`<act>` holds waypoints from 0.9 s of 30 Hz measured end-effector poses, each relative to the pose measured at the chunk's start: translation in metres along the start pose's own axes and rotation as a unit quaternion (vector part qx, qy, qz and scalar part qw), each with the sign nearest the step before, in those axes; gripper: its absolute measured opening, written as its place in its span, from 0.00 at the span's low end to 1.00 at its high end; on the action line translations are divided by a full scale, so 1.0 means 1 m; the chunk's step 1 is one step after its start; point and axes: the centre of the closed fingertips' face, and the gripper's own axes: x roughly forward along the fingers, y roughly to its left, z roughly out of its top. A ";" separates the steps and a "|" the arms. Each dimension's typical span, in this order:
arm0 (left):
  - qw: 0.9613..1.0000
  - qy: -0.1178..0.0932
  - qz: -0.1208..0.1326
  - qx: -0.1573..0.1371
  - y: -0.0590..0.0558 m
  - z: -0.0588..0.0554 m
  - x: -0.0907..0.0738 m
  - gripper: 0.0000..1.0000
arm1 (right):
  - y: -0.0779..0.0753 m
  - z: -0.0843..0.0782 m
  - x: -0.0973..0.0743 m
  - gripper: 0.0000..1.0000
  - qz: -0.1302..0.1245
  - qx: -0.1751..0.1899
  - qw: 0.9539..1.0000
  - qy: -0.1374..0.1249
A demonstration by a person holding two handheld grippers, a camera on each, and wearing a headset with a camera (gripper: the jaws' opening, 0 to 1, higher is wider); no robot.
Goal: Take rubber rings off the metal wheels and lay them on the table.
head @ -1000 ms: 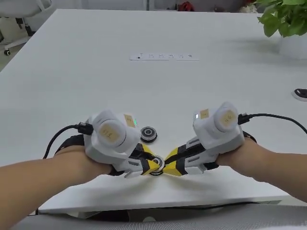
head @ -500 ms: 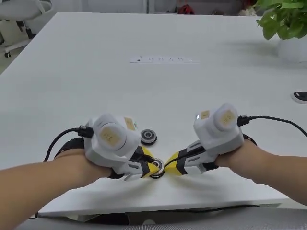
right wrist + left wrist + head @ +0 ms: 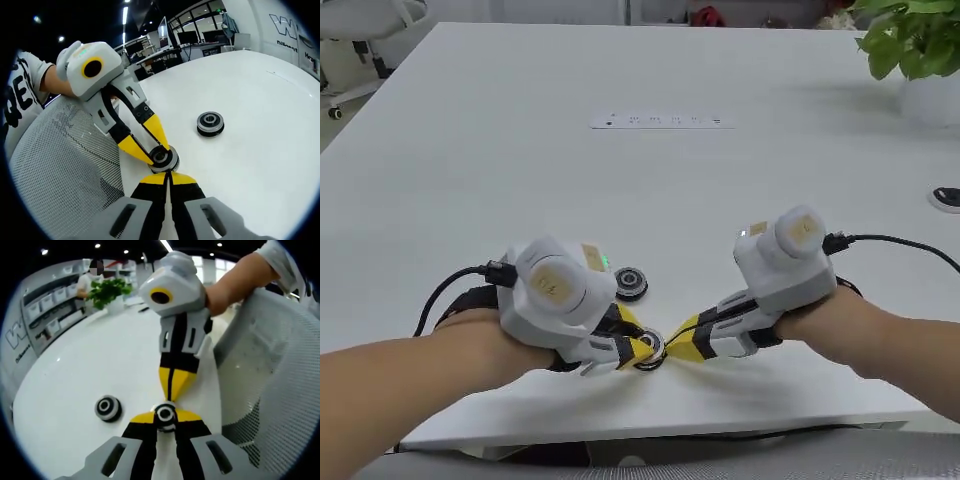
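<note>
Black rubber ring [image 3: 174,159]: seated round the small silver metal wheel [image 3: 165,414] that is held over the near edge of the white worktop [image 3: 670,180]; not yet off.
Left gripper [image 3: 165,419]: its yellow-tipped jaws pinch the held wheel from both sides, with the hub facing the left gripper view.
Right gripper [image 3: 168,177]: its jaws are pressed together and their tips touch the rim of the held wheel. Whether a lip of rubber is caught between them cannot be told.
Second wheel [image 3: 630,282]: another small metal wheel with a black rubber ring on it, lying flat on the worktop just beyond the grippers, untouched.
Step in hand: by the look of it, the first ring is being worked loose, one gripper steadying the wheel while the other picks at its edge.
Next move calls for: a firm nip on the rubber alone, then a pull away from the wheel, rolling the ring over the rim while the left jaws keep the wheel from turning or slipping. The freed ring then goes on bare worktop, clear of the edge.
</note>
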 end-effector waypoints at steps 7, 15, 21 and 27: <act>1.000 0.001 0.000 0.001 0.000 0.000 0.000 0.13 | 0.000 0.001 -0.003 0.00 0.002 0.020 1.000 -0.005; 1.000 0.000 0.000 -0.001 0.000 0.000 0.000 0.13 | -0.002 0.001 -0.002 0.00 0.001 0.055 0.998 -0.014; 1.000 0.001 0.001 0.000 0.000 0.000 0.000 0.13 | -0.001 0.012 -0.005 0.00 0.012 0.088 0.995 -0.050; 1.000 0.003 0.002 0.002 0.000 0.000 0.000 0.13 | 0.006 0.013 -0.004 0.00 0.012 0.079 0.996 -0.047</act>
